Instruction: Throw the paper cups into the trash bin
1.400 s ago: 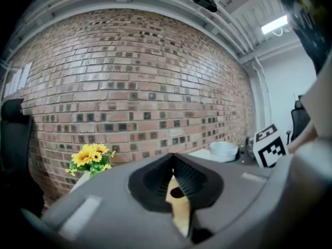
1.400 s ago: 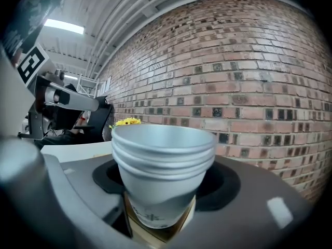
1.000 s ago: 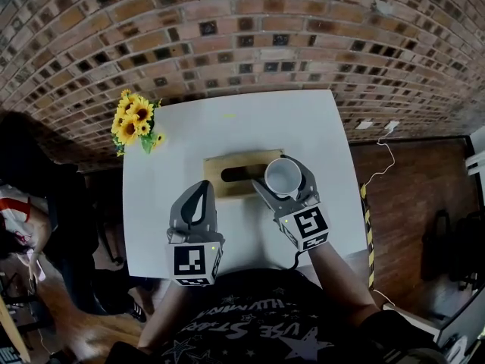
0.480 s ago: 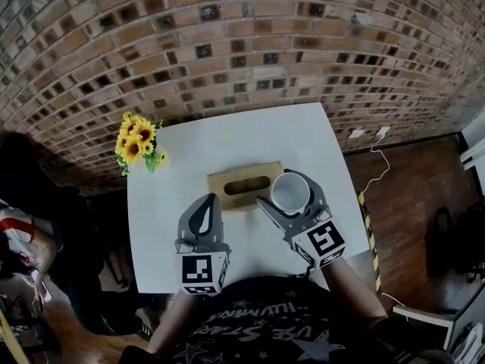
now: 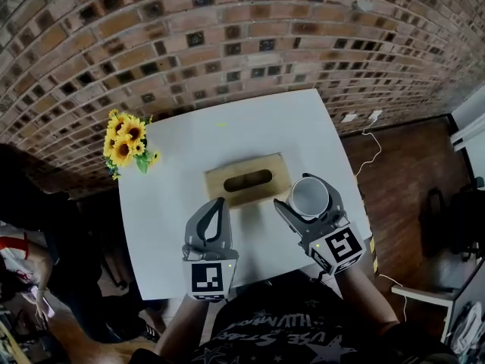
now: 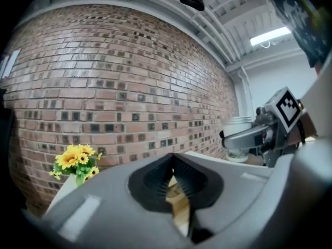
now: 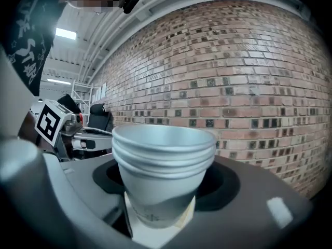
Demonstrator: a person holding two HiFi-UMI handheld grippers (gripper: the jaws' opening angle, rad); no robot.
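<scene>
A stack of white paper cups [image 5: 309,196] stands upright between the jaws of my right gripper [image 5: 306,191], which is shut on it above the right side of the white table [image 5: 174,150]. In the right gripper view the cups [image 7: 163,162] fill the middle, several rims nested together, held low on the cup wall. My left gripper [image 5: 217,204] hovers over the front middle of the table, shut with nothing in it. Its fingertips [image 6: 173,157] meet in the left gripper view. From there the cups [image 6: 237,139] show at the right.
A wooden box with an oval slot [image 5: 247,179] lies mid-table, just left of the cups. Sunflowers [image 5: 125,139] stand at the table's left edge. A brick wall [image 5: 227,44] runs behind. A cable [image 5: 364,154] trails on the floor at right; a person [image 5: 23,241] is at left.
My right gripper has carried the cups to the right, off the wooden box's right end toward the table's right edge. The left gripper has hardly moved.
</scene>
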